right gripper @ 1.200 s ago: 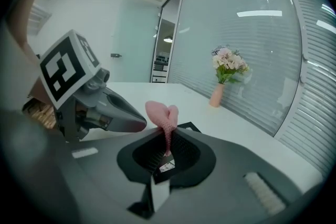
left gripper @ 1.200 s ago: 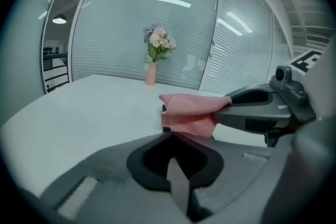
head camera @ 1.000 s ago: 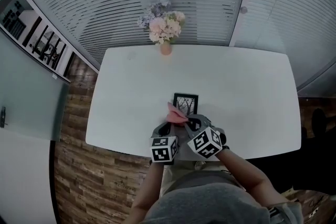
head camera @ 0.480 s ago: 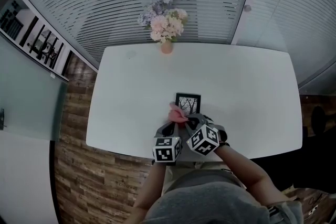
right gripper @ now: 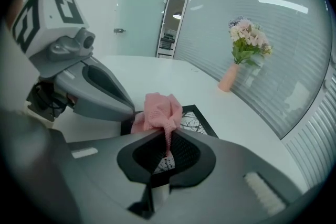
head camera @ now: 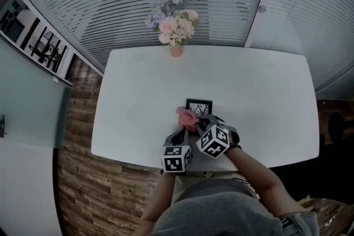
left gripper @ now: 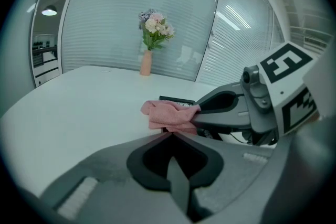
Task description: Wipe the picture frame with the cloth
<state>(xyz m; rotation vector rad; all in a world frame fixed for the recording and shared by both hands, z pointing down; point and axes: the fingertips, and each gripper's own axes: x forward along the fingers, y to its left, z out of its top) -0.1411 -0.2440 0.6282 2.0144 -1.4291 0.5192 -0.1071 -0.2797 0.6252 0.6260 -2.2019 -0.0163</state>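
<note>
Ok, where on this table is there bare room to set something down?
The table is bare left of the picture frame, right of it toward the table's end, and between the frame and the flower vase. It is crowded only at the near edge's middle, where the left gripper and the right gripper, shut on the cloth, meet at the frame.

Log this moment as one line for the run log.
right gripper: shut on pink cloth | cloth: over picture frame | left gripper: shut on frame's near corner
</note>
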